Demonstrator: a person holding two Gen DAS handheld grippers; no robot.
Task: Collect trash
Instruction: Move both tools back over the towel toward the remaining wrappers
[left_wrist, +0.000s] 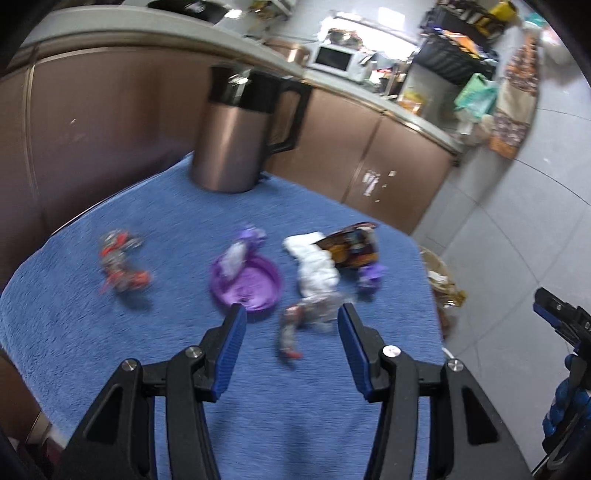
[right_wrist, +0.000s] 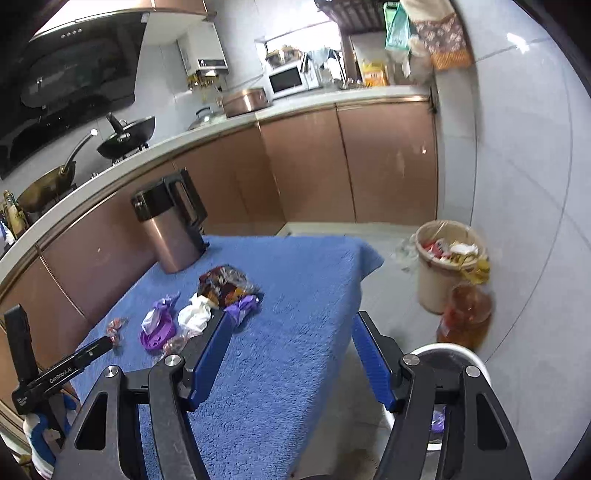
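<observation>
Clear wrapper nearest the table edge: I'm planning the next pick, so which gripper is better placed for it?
Left. The left gripper is open with the clear wrapper just ahead between its fingers. The right gripper, also open, is off the table's side.

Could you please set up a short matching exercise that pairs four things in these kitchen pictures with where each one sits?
Things:
1. kettle
2. purple lid
3. beige bin
4. microwave

Places:
A. on the counter
B. on the floor by the wall
C. at the far edge of the blue cloth
D. mid-cloth, among wrappers

Pairs: 1-C, 2-D, 3-B, 4-A
</observation>
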